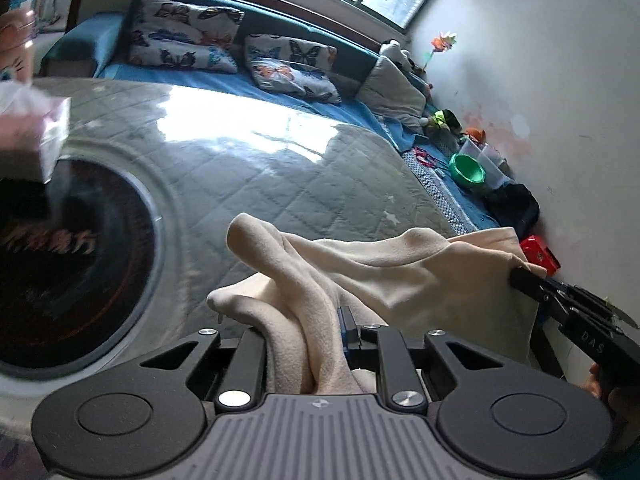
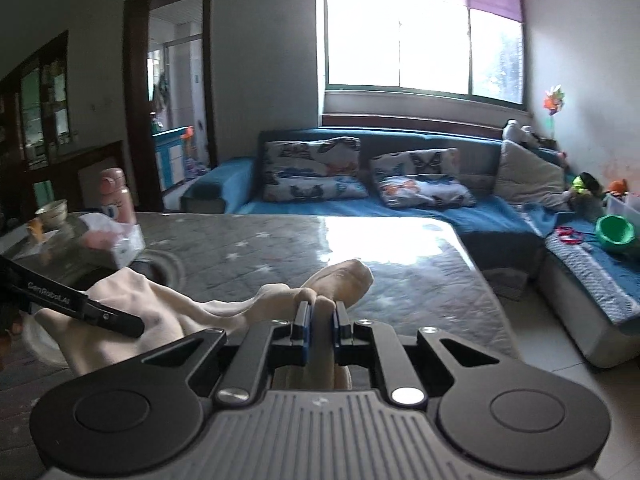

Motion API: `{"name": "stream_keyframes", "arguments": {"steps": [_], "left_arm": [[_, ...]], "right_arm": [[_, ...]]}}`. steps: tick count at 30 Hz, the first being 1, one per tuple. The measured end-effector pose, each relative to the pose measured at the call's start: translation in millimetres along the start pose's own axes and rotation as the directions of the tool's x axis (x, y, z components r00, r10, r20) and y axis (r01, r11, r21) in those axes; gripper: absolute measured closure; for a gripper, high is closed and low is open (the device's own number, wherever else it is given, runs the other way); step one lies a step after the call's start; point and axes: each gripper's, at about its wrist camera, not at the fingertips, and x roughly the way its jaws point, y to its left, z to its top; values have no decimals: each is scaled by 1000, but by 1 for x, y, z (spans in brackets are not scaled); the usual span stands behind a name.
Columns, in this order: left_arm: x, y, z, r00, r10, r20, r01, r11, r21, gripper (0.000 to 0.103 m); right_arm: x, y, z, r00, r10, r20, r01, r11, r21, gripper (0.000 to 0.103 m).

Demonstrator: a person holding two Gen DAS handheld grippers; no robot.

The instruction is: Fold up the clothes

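Observation:
A cream fleece garment (image 1: 384,268) is held up between both grippers above the glossy grey quilted table (image 1: 248,160). My left gripper (image 1: 320,332) is shut on a bunched fold of the garment, which drapes over and hides its left finger. My right gripper (image 2: 320,312) is shut on another bunched edge of the garment (image 2: 340,276). The right gripper also shows in the left wrist view (image 1: 524,276) at the garment's right edge. The left gripper shows in the right wrist view (image 2: 132,326) over the garment's left part.
A tissue box (image 1: 36,132) and a dark round inset (image 1: 68,260) lie at the table's left. A pink bottle (image 2: 116,196) and a bowl (image 2: 52,208) stand at the far left. A blue sofa (image 2: 400,200) with butterfly cushions, a green bowl (image 1: 468,166) and toys lies beyond.

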Motion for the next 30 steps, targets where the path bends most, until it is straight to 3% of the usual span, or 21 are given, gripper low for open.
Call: {"name": "stream_keyframes", "arguments": {"steps": [11, 17, 30], "left_arm": [[39, -41, 18, 1000, -27, 7, 26, 999, 47, 85], [62, -51, 18, 999, -36, -20, 37, 998, 46, 85], [100, -44, -13, 982, -26, -185, 28, 1000, 12, 81]], "right_arm": [[11, -38, 13, 992, -117, 39, 117, 993, -4, 94], [25, -54, 10, 986, -165, 13, 165, 986, 8, 94], [62, -71, -36, 963, -235, -128, 239, 971, 14, 94]]}}
